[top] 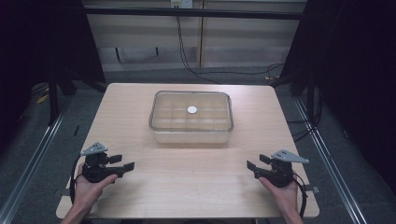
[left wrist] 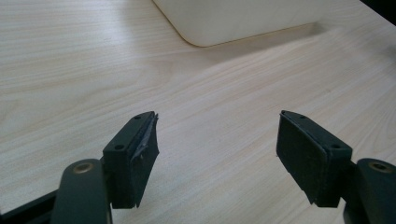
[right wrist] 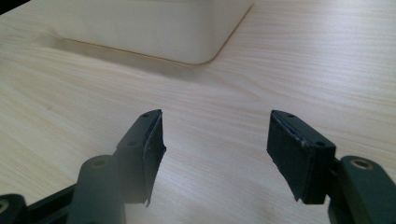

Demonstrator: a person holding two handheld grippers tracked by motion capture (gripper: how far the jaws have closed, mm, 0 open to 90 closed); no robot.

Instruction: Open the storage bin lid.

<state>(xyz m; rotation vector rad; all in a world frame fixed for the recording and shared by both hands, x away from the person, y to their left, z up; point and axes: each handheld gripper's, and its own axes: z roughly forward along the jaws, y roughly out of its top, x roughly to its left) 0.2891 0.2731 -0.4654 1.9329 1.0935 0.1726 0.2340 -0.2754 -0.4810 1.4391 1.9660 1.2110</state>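
Container mid-table, well ahead of both grippers: left, right agape, empty.

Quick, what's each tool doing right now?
Left tool: open, holding nothing.
Right tool: open, holding nothing.

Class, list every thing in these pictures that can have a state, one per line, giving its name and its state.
Clear plastic lidded box: lid on, upright at the table's middle.
Small white round disc: lying flat at the lid's centre.
Left gripper: open, holding nothing.
Right gripper: open, holding nothing.
Light wooden table: bearing the box.
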